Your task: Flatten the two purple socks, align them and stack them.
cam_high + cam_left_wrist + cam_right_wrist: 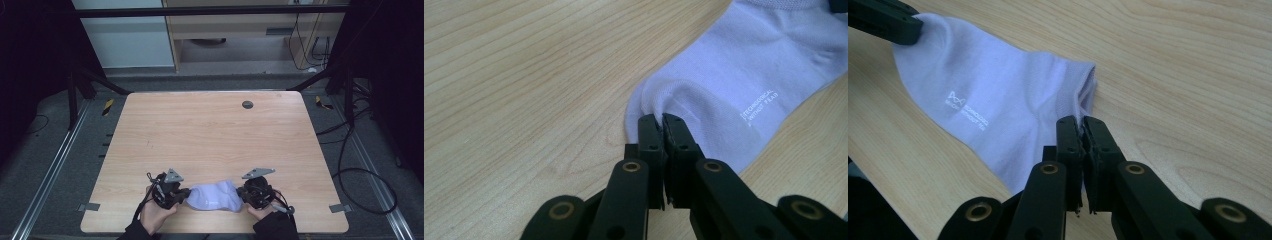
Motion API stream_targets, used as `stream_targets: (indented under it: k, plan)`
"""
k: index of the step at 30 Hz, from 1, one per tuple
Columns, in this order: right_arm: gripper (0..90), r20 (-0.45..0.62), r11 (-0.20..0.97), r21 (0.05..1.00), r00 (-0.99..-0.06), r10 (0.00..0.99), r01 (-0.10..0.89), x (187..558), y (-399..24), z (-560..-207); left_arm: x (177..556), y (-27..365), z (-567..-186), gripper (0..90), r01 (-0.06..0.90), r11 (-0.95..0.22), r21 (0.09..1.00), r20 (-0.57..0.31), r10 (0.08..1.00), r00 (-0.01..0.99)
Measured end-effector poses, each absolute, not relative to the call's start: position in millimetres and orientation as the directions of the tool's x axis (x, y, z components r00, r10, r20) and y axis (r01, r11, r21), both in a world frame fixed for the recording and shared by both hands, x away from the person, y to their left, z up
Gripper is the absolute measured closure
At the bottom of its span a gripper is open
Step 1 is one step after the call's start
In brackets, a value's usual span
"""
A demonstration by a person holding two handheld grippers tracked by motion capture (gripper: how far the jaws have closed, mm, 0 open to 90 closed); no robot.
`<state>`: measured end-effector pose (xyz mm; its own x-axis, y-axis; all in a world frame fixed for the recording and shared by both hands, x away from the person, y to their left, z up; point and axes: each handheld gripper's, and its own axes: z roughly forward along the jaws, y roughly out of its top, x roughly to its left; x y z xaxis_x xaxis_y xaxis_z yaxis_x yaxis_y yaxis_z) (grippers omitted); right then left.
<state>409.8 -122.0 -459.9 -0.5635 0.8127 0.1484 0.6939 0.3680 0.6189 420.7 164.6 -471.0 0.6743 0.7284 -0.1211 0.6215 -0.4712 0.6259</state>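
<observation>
My left gripper [663,120] and right gripper [1082,122], jaws clamped tight on opposite ends of the pale sock [216,196], hold it on the tabletop [210,130]; I judge a fold or lift next, needing even tension.

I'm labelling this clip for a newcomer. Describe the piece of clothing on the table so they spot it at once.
On the wooden table, look at the near edge, between the person's two hands. There lies a pale lilac ankle sock, pinched at one end by the left tool and at the other by the right tool. Small white lettering marks its side.

Between the matt black plastic fingers [659,131] lies a pale lilac, finely knitted cloth sock [744,75] on the smooth, light wood-grain desk [524,75].
</observation>
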Motion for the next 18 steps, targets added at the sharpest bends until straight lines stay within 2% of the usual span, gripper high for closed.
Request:
stream_targets:
  k: [7, 10, 15, 18]
  plan:
    - [85.6, 0.132, 0.385, 0.604, -0.564, 0.815, 0.698, 412.9, -122.5, -467.8, 421.2, 165.0, -473.3, 84.5, 0.624, -0.480, 0.616, -0.114, 0.729, 0.674]
    - [79.9, 0.122, 0.388, 0.610, -0.565, 0.816, 0.691, 412.7, -122.8, -468.5, 420.3, 166.9, -471.6, 79.8, 0.626, -0.468, 0.624, -0.114, 0.738, 0.665]
    - [74.4, 0.105, 0.372, 0.667, -0.576, 0.811, 0.645, 412.6, -129.6, -462.9, 417.2, 171.6, -459.1, 73.8, 0.595, -0.435, 0.676, -0.093, 0.750, 0.655]
    - [74.9, 0.114, 0.347, 0.707, -0.583, 0.804, 0.617, 412.1, -131.6, -460.4, 415.6, 169.7, -454.7, 72.7, 0.562, -0.409, 0.719, -0.087, 0.750, 0.656]
